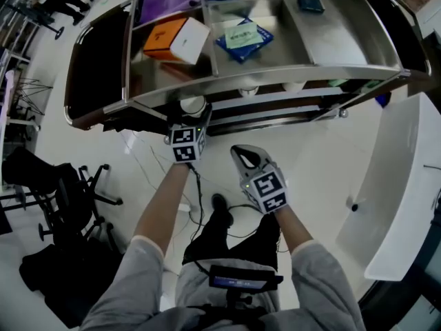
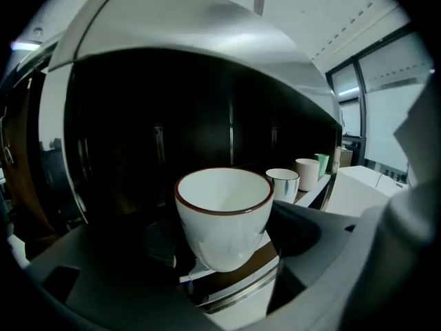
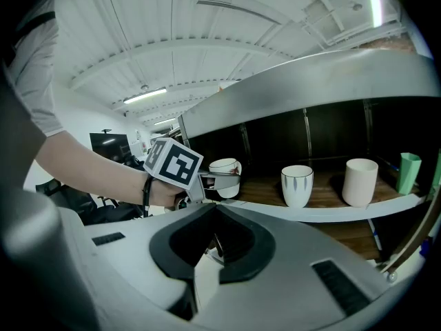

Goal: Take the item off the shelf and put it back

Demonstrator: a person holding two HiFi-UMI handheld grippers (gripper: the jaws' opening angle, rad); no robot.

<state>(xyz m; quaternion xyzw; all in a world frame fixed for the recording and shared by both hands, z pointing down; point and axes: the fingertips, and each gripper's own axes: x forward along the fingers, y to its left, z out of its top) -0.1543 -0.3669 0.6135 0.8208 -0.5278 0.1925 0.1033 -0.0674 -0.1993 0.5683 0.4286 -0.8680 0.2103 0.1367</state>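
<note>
White brown-rimmed cup (image 2: 224, 216) sits clamped between left hand-held gripper's (image 3: 227, 175) jaws.

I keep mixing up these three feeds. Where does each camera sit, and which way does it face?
Head view: on the person's head, facing steeply down at the silver metal shelf unit; forearms, left gripper, right gripper show.
Left gripper view: on that gripper, facing into the lower shelf; its jaws flank a brown-rimmed white cup.
Right gripper view: on that gripper, facing the shelf front; its closed jaws and the left hand show.
Shared: both gripper views show that cup and a striped white cup.
</note>
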